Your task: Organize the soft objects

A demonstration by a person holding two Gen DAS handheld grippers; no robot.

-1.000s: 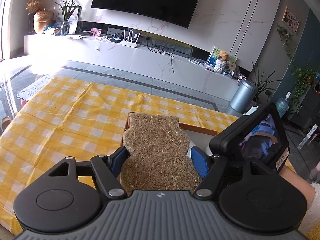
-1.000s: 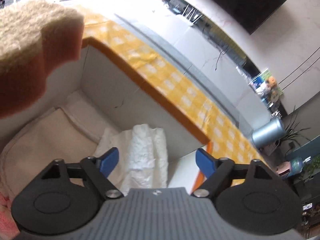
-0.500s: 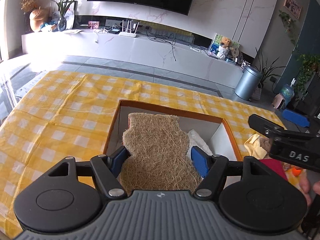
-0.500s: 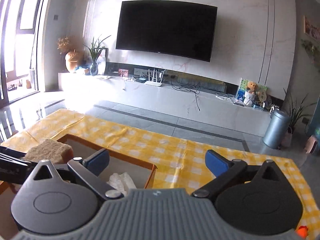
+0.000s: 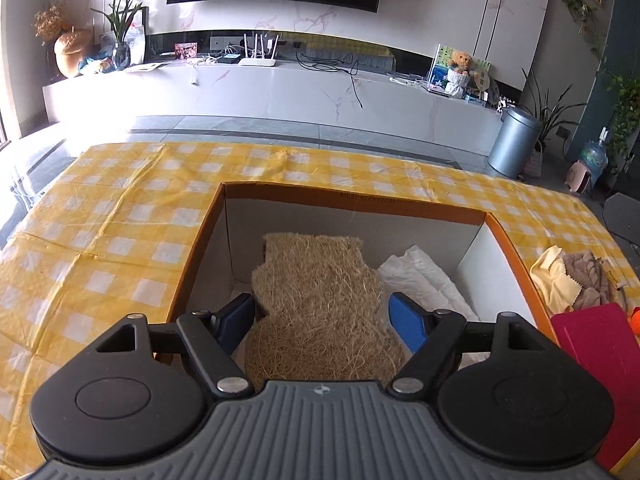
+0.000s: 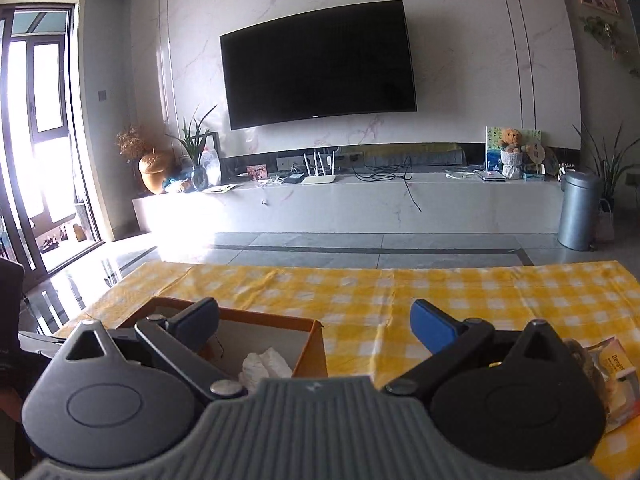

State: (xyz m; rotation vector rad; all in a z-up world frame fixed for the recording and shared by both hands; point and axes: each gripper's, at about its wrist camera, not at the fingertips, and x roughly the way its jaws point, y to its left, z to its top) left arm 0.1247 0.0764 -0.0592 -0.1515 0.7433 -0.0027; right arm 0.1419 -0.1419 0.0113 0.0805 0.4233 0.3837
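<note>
A tan fibre sponge [image 5: 316, 280] with a waisted outline lies between the blue pads of my left gripper [image 5: 320, 308], down inside the orange-rimmed cardboard box [image 5: 348, 200]. The jaws are opening, and a thin gap shows on each side of the sponge. Crumpled white cloth [image 5: 424, 276] lies in the box to its right. My right gripper [image 6: 314, 312] is open and holds nothing, hovering over the table just right of the box [image 6: 312, 352], where the white cloth [image 6: 266, 364] peeks out.
The box sits on a yellow checked tablecloth [image 5: 120, 220]. To its right lie a yellow cloth [image 5: 556, 276], a brown towel [image 5: 586, 276] and a red flat item [image 5: 596, 352]. A printed packet [image 6: 612, 364] lies at the right gripper's right side.
My left gripper sank into the box with the sponge and its jaws widened off it. The right gripper came out of the box, rolled level, moved right and left the left wrist view.
</note>
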